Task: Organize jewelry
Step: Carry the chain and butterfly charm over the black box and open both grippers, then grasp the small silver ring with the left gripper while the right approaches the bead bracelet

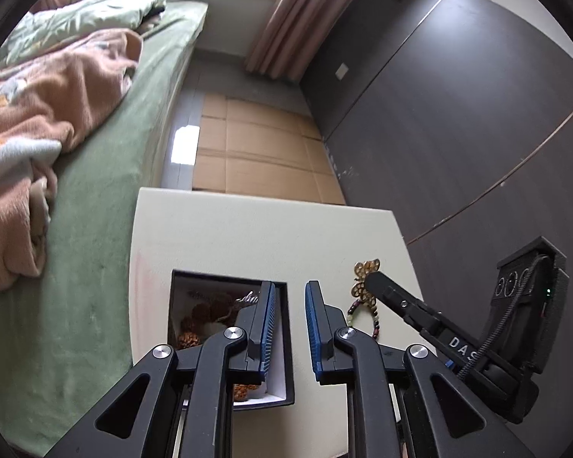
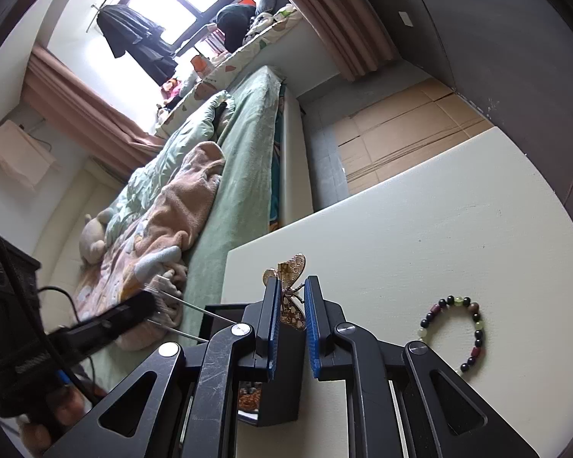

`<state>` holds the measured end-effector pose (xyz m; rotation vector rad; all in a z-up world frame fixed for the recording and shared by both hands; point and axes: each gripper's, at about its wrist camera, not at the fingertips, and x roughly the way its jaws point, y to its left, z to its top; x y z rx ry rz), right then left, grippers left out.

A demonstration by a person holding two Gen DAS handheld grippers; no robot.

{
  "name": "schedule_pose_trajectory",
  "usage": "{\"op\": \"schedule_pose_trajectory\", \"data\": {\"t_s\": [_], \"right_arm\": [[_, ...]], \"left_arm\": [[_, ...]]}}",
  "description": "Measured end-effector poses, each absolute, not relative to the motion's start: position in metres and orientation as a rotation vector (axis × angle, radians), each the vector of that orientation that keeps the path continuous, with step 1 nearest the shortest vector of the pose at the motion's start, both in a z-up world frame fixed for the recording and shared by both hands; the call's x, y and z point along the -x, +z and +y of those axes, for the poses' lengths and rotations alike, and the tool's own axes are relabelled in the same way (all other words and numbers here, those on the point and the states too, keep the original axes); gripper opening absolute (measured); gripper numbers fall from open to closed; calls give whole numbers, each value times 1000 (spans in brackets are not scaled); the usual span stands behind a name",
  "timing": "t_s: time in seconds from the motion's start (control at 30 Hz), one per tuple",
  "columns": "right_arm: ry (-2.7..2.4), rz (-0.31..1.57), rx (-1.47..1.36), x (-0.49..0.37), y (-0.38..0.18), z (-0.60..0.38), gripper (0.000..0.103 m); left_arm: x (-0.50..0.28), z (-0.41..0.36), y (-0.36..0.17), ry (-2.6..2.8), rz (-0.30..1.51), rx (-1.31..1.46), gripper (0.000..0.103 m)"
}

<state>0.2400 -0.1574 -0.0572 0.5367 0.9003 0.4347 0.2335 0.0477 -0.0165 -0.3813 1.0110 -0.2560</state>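
A dark jewelry box [image 1: 225, 286] stands open on the cream table [image 1: 256, 229], holding brown beads [image 1: 195, 316]. My left gripper [image 1: 290, 305] is open and empty above the box's right wall. My right gripper [image 2: 291, 297] is shut on a gold butterfly ornament [image 2: 292, 267], held above the table beside the box [image 2: 282, 374]; it also shows in the left wrist view [image 1: 365, 267]. A beaded bracelet [image 2: 454, 334] of dark and green beads lies on the table to the right, partly seen in the left wrist view [image 1: 374, 320].
A bed with a green sheet [image 1: 107, 198] and a peach blanket [image 1: 38, 122] runs along the table's left side. Cardboard [image 1: 256, 152] covers the floor beyond the table. A dark wardrobe wall [image 1: 458, 114] stands at the right.
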Motion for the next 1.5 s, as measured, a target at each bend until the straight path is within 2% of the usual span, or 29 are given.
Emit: {"op": "schedule_pose_trajectory", "data": {"t_s": [0.03, 0.1, 0.17, 0.57, 0.63, 0.67, 0.7, 1.0, 1.5], "right_arm": [[439, 900, -541, -240, -57, -156, 14], [455, 904, -549, -241, -58, -151, 14], [474, 910, -553, -242, -59, -145, 14], [578, 956, -456, -239, -62, -91, 15], [606, 991, -444, -239, -66, -84, 28], [608, 1000, -449, -240, -68, -84, 45], [595, 996, -457, -239, -68, -87, 53], [494, 986, -484, -232, -63, -134, 53], [350, 1095, -474, -218, -82, -221, 53]], "left_arm": [[-233, 50, -17, -249, 1011, 383, 23], [-228, 57, -17, -229, 993, 393, 51], [-223, 65, -14, -202, 960, 412, 58], [-219, 91, -11, -136, 933, 419, 58], [-219, 93, -11, -135, 936, 421, 58], [-219, 93, -12, -137, 937, 422, 58], [-218, 91, -11, -139, 937, 421, 58], [-221, 67, -15, -187, 954, 369, 58], [-224, -6, -33, -284, 988, 205, 58]]}}
